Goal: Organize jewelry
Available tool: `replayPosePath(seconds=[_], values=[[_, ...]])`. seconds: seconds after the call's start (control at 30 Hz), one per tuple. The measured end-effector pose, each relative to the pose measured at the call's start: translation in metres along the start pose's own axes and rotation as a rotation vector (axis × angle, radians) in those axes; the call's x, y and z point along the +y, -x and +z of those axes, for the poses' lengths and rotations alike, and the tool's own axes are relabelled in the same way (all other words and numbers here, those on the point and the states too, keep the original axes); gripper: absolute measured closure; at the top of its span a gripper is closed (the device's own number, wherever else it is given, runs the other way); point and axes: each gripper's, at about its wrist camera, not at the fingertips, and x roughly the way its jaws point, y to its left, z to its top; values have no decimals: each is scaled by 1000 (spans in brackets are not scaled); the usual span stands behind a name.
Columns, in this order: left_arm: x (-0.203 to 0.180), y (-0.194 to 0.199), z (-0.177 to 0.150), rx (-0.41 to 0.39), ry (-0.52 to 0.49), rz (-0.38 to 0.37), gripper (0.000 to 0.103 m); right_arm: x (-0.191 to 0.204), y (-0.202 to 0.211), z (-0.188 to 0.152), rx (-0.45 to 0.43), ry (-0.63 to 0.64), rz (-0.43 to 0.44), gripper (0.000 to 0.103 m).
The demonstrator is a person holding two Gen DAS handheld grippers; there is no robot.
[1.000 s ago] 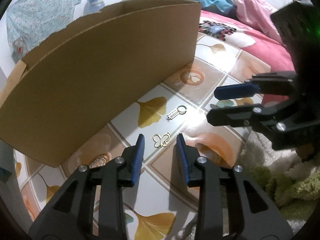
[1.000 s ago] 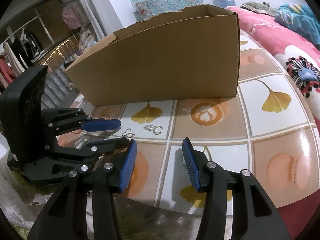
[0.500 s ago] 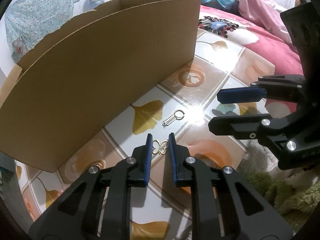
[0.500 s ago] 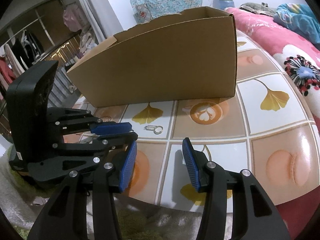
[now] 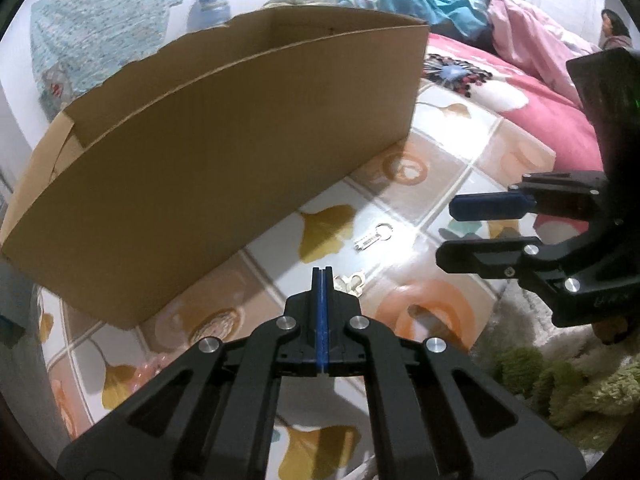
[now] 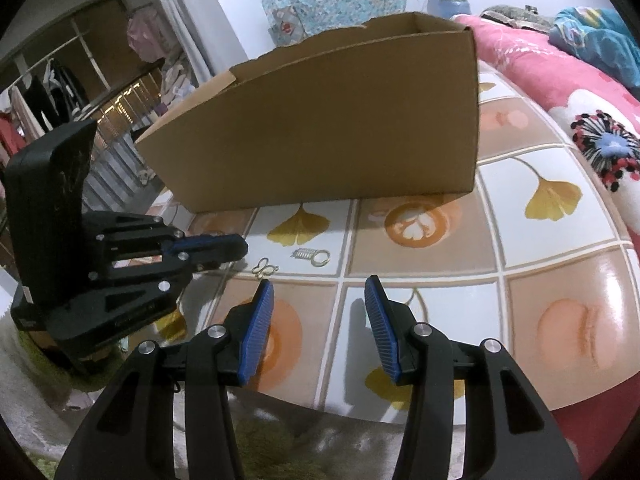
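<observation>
Two small pieces of jewelry lie on a glossy counter (image 6: pixel 560 272) patterned with ginkgo leaves and coffee cups, just in front of a large open cardboard box (image 6: pixel 320 128) that stands behind them.

The first piece, a gold butterfly charm (image 6: pixel 265 267), rests flat near the counter's front edge. The second, a silver ring with a short coiled pendant (image 6: pixel 312 255), lies just beside it, slightly nearer the box, on a white tile printed with a yellow leaf. The two pieces are close together but do not touch.

The left tool (image 5: pixel 322 270) points steeply down at the counter with its blue pads pressed tight together, no gap showing between them. The butterfly charm sits just off its tips: from the left wrist view it peeks out to the right of the closed fingers, and from the right wrist view it lies on the tile a little clear of the tip. Neither view shows the charm pinched.

The right tool (image 6: pixel 320 284) hangs over the counter's front edge with its jaws spread and nothing between them. Both pieces of jewelry lie beyond its tips, the butterfly charm ahead of its left finger. The two tools are close and angled toward each other.

A pink floral bedspread (image 6: pixel 580 92) fills the space to the right of the counter, and a shaggy green fabric (image 5: pixel 560 380) lies below its front edge.
</observation>
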Motion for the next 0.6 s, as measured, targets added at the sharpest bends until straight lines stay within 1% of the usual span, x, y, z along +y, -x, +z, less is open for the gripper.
replayPosePath(seconds=[0.03,0.07,0.1,0.13,0.27,0.3,0.37,0.43,0.47,0.53,0.6], values=[[2,-1,-2,9,10,3,101,1,-1,0,5,3,0,56],[3,-3,-4,14,20,2,98,3,-2,0,8,6,0,56],[4,-3,-6,18,30,-1,95,4,-2,0,12,9,-3,52],[4,-4,-7,18,36,-3,94,5,-3,-1,14,10,-8,45],[4,-3,-11,14,51,-7,83,7,-1,-3,13,16,-32,35],[4,-3,-12,14,54,-5,81,7,0,-2,13,18,-35,31],[5,-2,-14,16,61,-5,80,8,2,-1,4,20,-49,28],[3,-1,-16,16,68,-3,78,7,6,0,-7,20,-60,22],[3,0,-17,15,69,1,74,7,6,1,-8,20,-67,22],[2,0,-19,14,71,8,73,7,6,1,-11,25,-80,19],[1,1,-20,11,75,10,70,8,7,0,-15,29,-90,17]])
